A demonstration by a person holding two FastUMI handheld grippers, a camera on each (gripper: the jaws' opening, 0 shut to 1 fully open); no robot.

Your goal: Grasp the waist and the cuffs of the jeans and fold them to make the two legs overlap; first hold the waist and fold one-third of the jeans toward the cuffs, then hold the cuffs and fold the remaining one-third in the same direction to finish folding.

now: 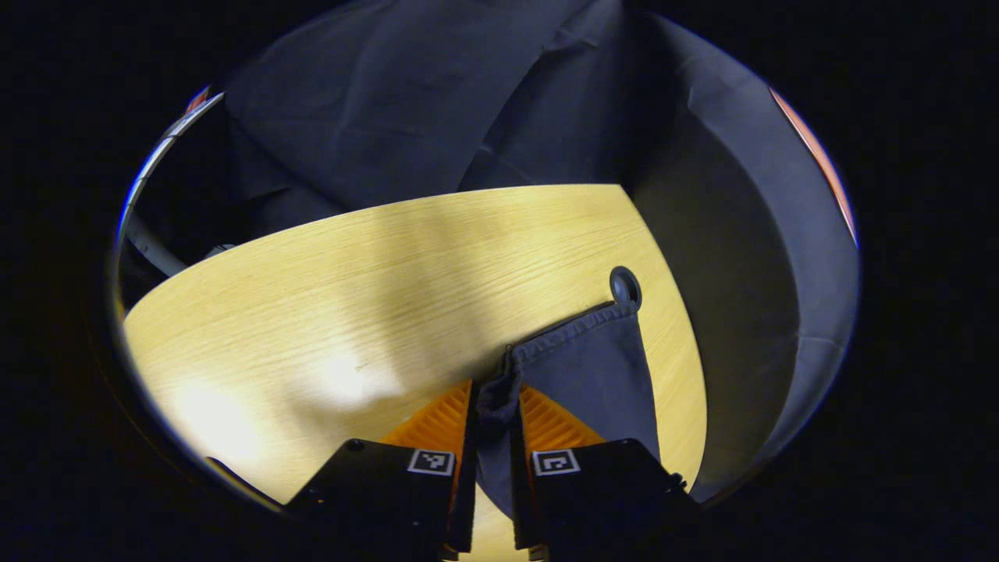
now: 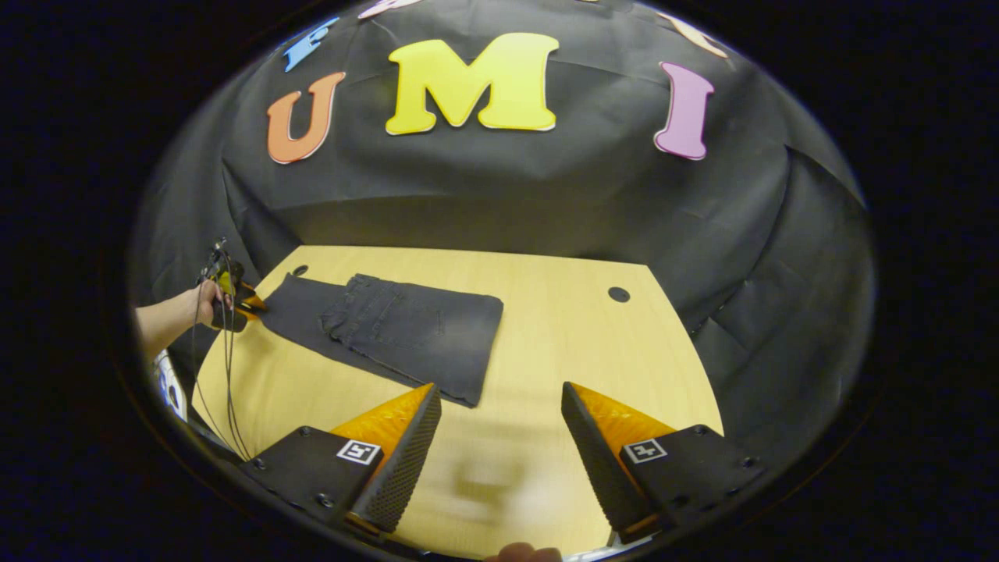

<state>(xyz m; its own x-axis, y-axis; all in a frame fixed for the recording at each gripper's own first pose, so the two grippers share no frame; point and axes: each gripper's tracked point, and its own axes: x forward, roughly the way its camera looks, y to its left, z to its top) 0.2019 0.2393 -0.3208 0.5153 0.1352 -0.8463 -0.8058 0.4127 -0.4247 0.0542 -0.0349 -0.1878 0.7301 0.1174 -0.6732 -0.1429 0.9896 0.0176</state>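
Cuffs [image 1: 574, 351] pinched in left gripper [image 1: 497, 406]; waist third of jeans [image 2: 390, 324] already folded. Right gripper [image 2: 499, 406] gapes, empty — best carried to the cuffs' other corner so the hem is lifted level onto the fold.

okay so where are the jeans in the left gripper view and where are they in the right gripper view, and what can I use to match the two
Left gripper view: the jeans sit low and centre-right, the cuff hem pinched between the left gripper fingers.
Right gripper view: the jeans lie left of centre on the table, waist part folded over, the cuff end held at far left.
Shared landmark: the left gripper clamped on the cuff.
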